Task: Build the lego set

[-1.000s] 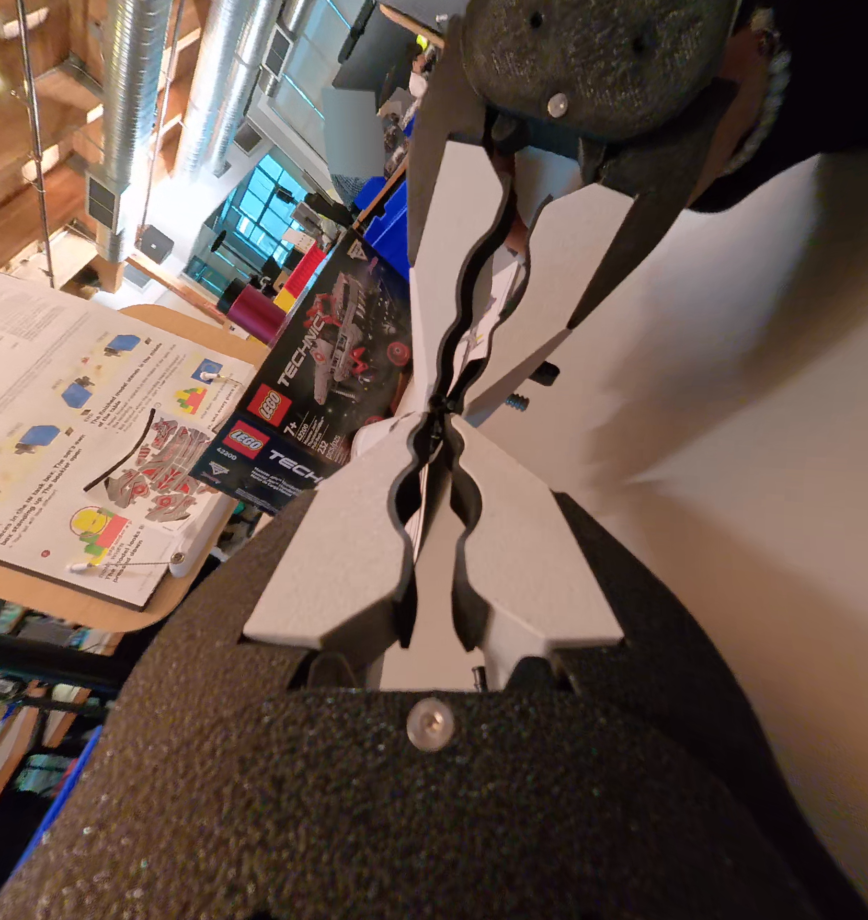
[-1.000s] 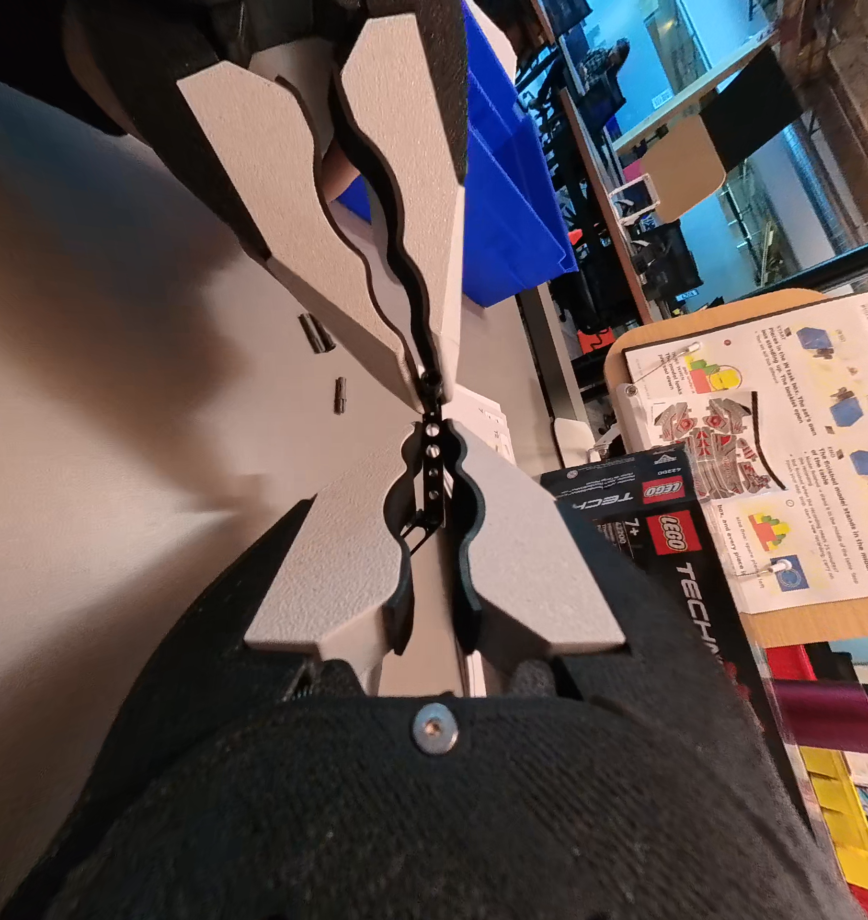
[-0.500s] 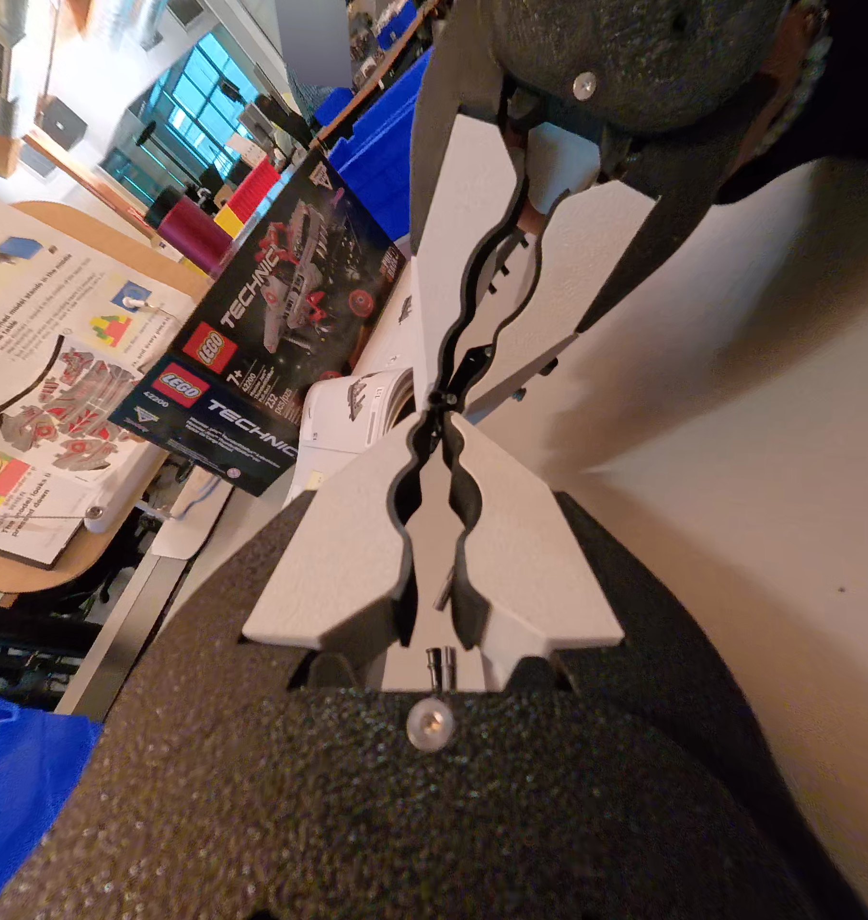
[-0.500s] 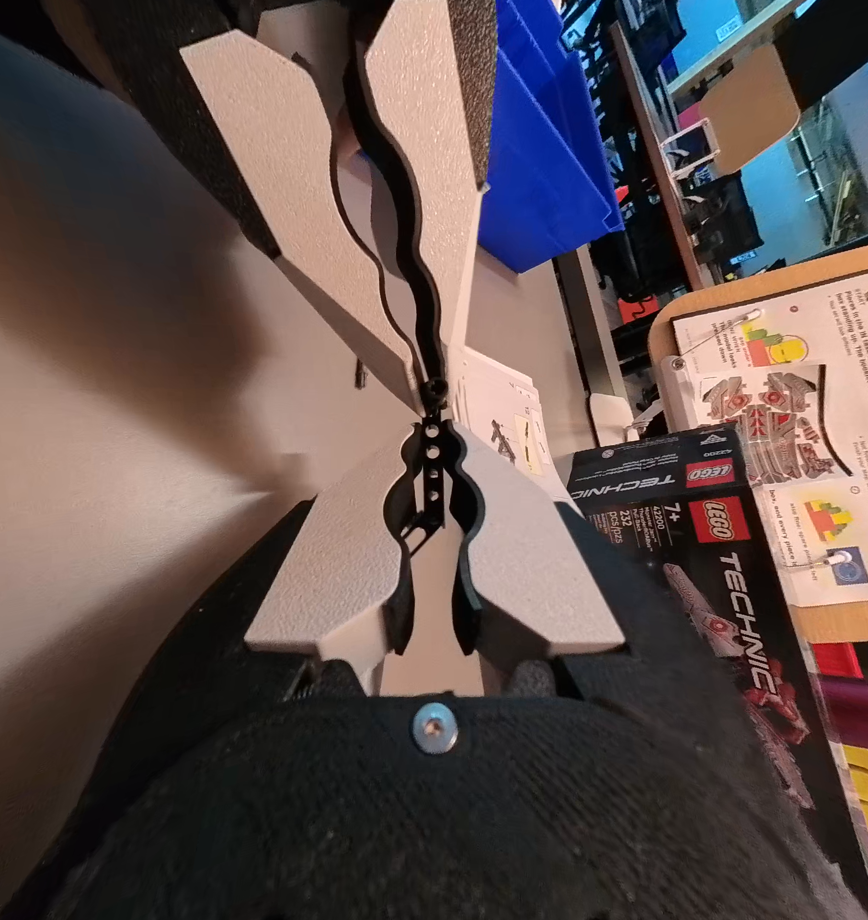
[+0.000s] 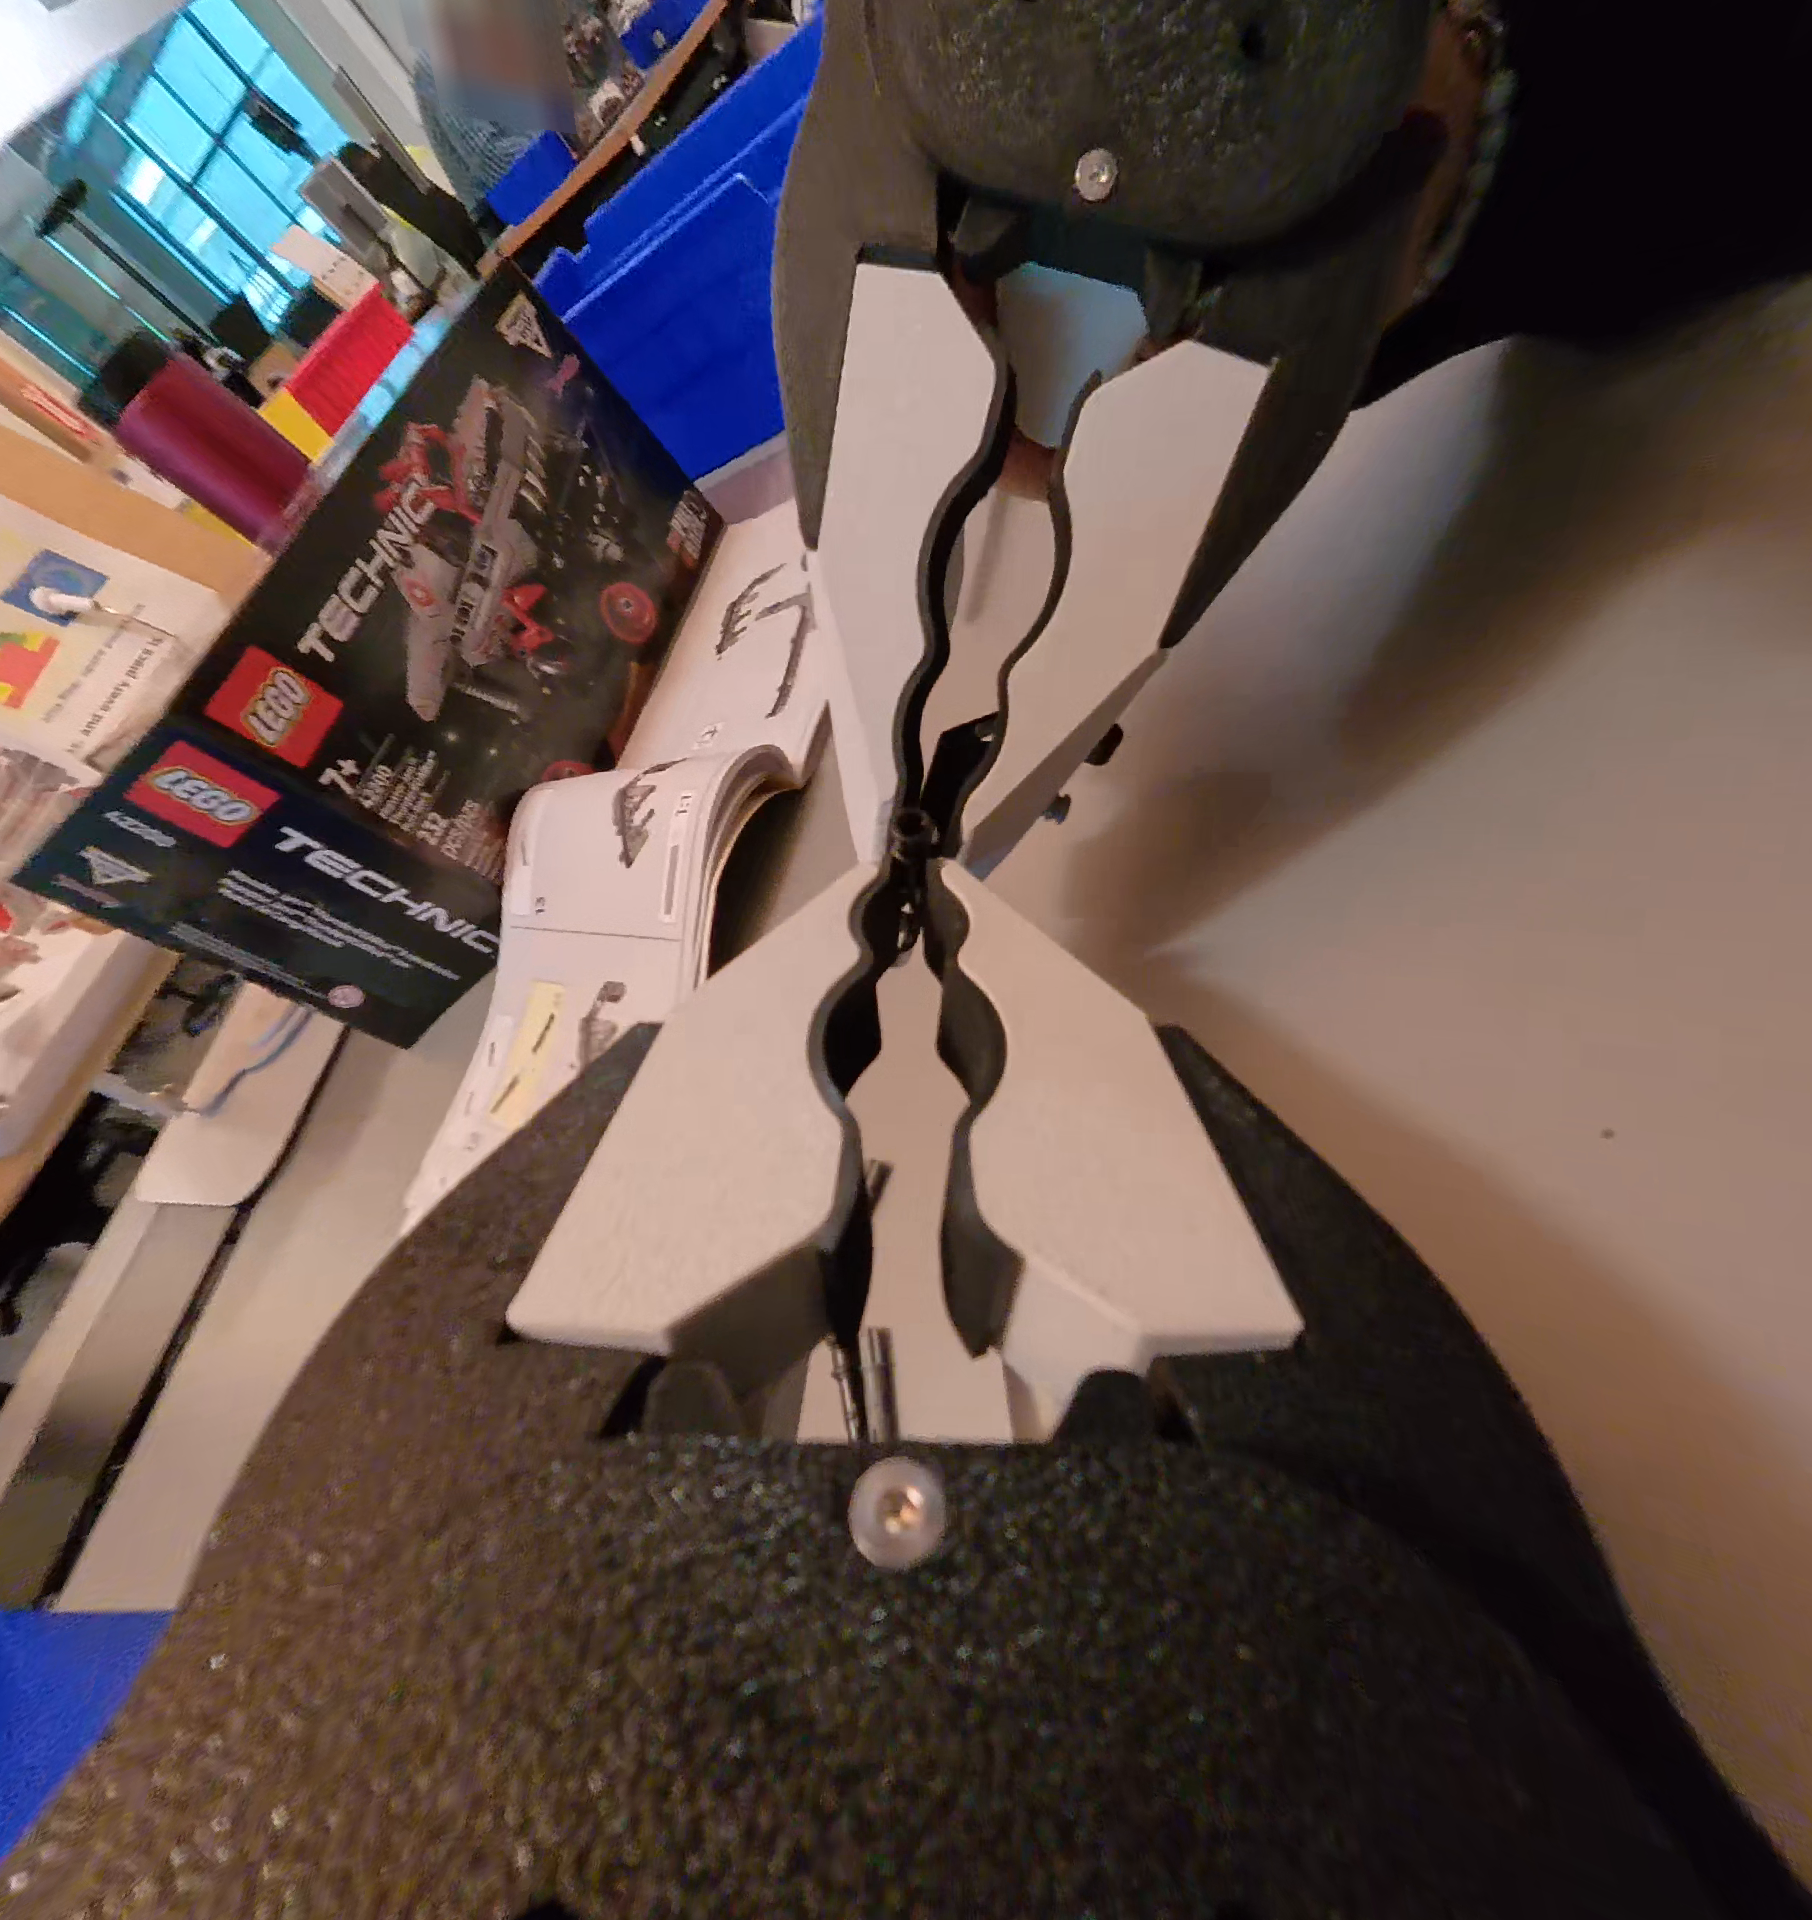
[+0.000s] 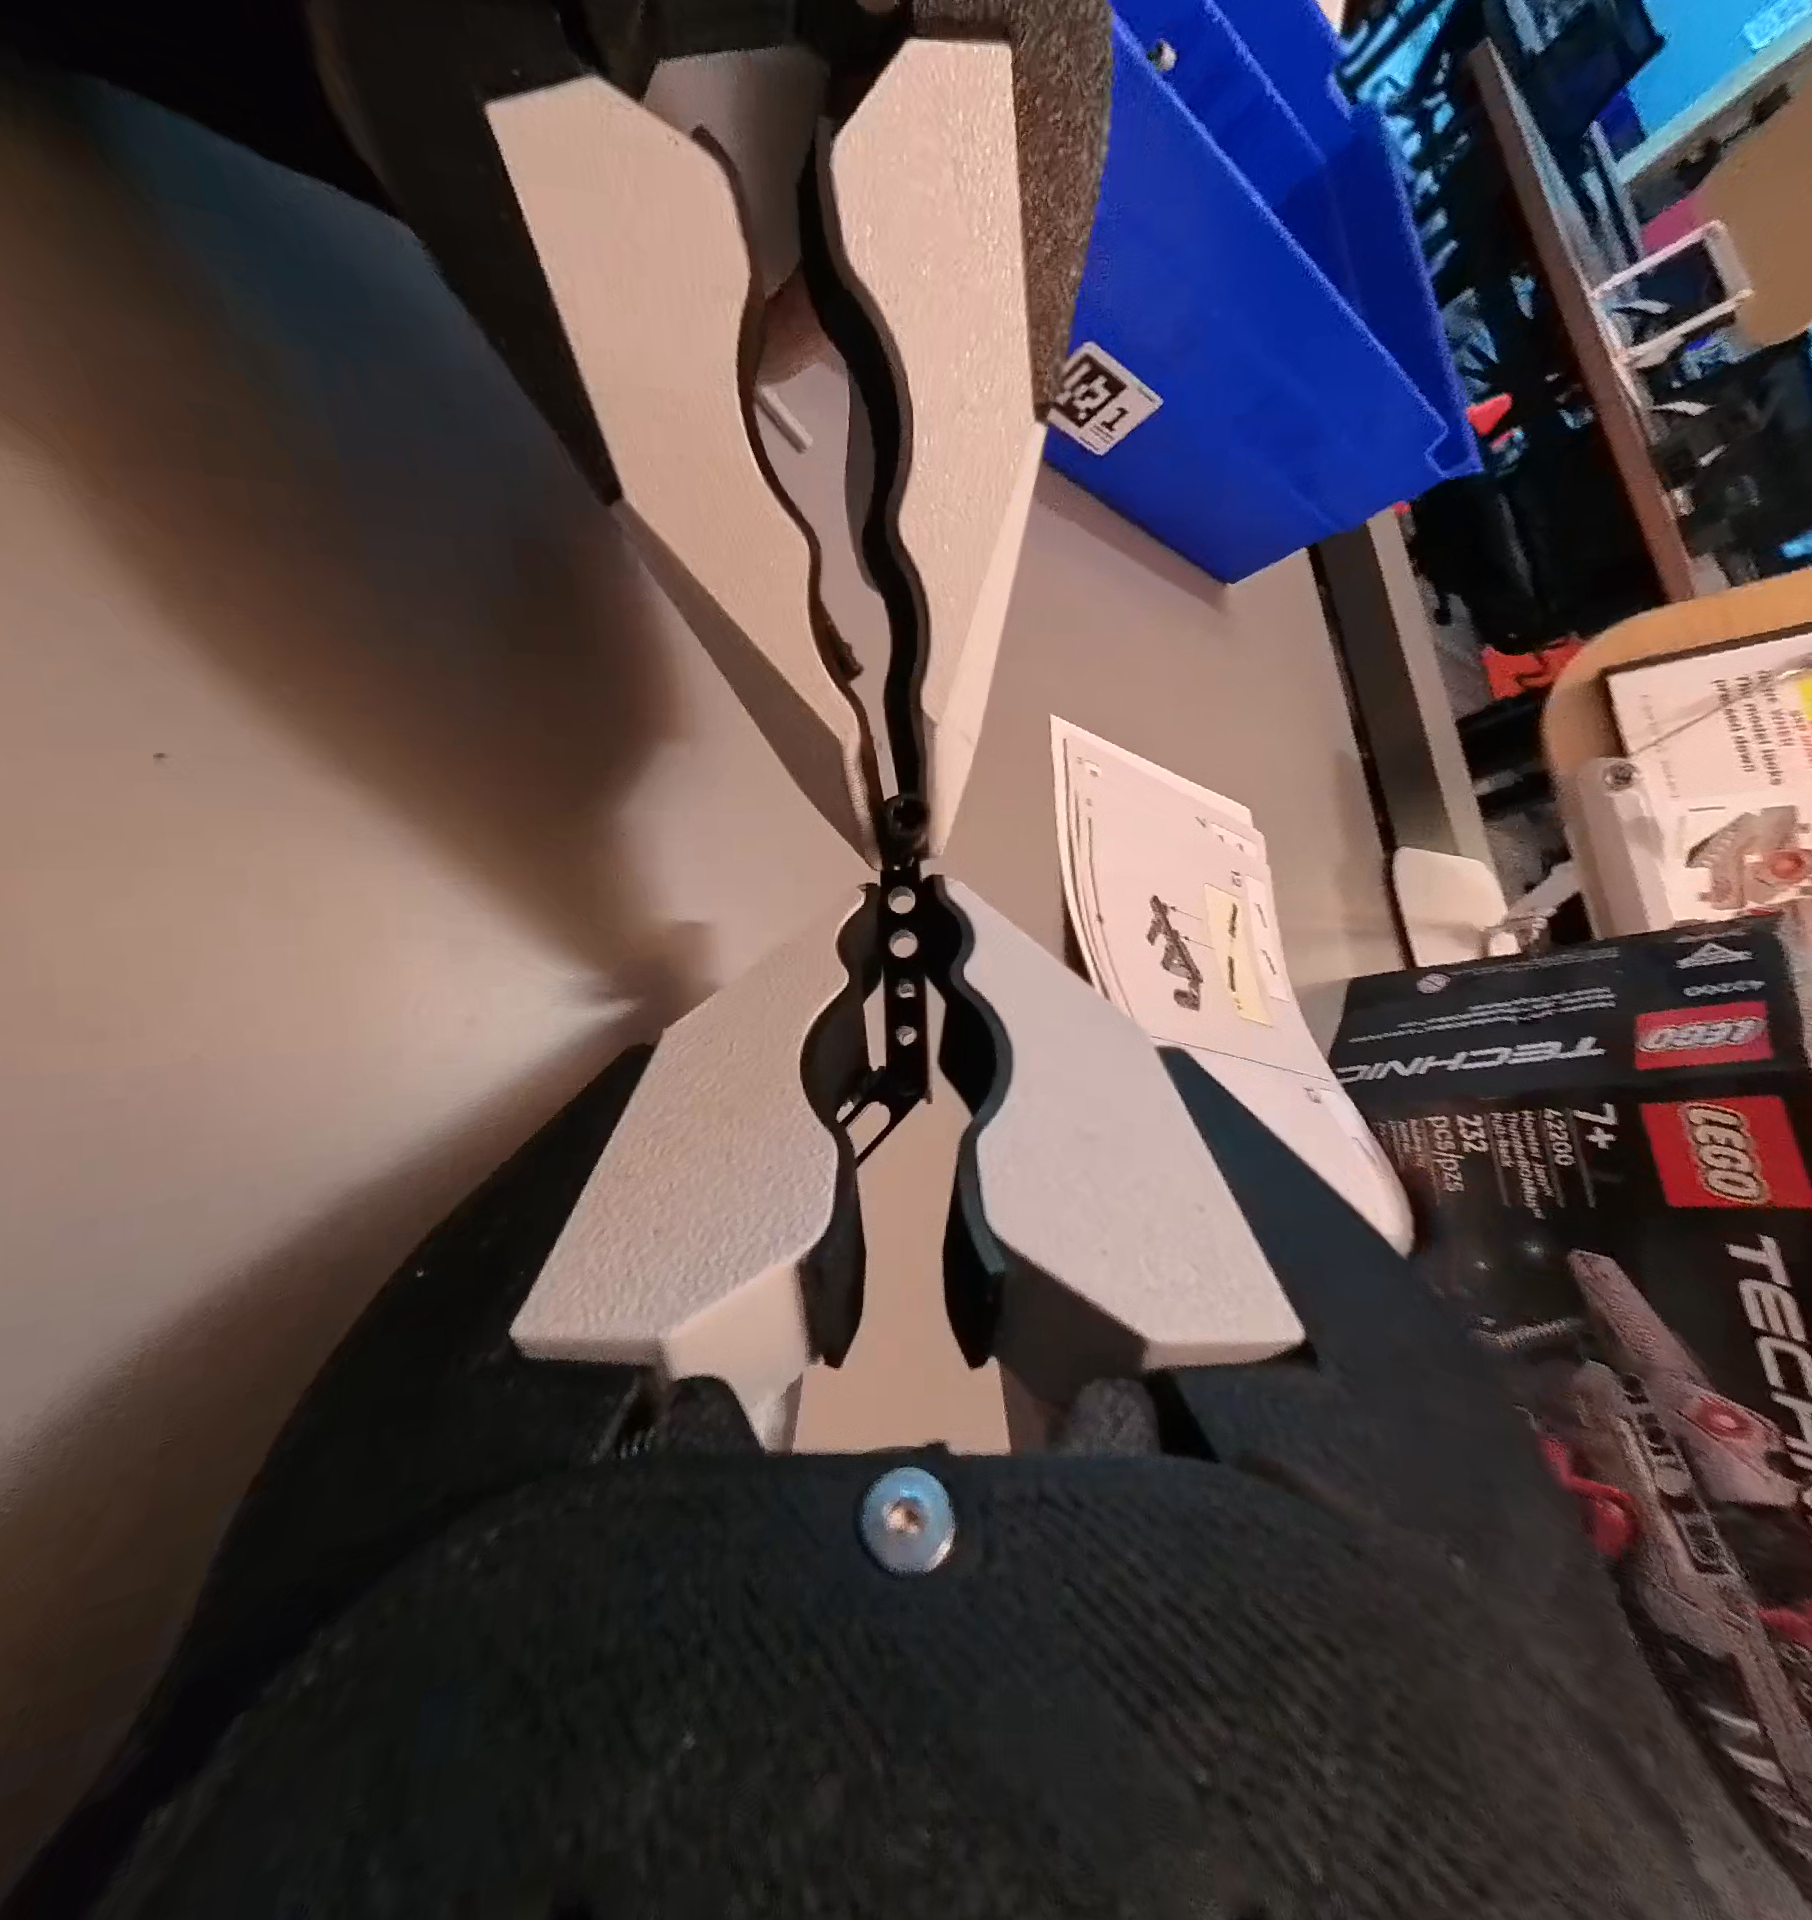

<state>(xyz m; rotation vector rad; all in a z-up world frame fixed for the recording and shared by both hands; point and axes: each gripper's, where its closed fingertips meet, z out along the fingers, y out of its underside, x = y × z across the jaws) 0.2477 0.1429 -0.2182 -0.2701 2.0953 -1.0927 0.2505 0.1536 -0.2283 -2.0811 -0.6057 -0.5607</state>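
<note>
Beside the tip-to-tip grippers, open booklet [image 5: 663, 862], black box [image 5: 382, 727], blue bins [image 6: 1266, 312].

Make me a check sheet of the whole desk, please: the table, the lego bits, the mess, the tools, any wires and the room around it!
Surface: pale table, mostly bare on the side away from the box.
Job's things: black holed beam gripped in the right tool; small black pin at the tips of the left tool, meeting the beam's end. Open instruction booklet and lego box beside them.
Clutter: two small dark pins lying loose on the table.
Grippers: both tools shut, tip to tip.
Cables: nothing seen.
Surroundings: blue bins, a board with printed sheets, windows far off.
</note>
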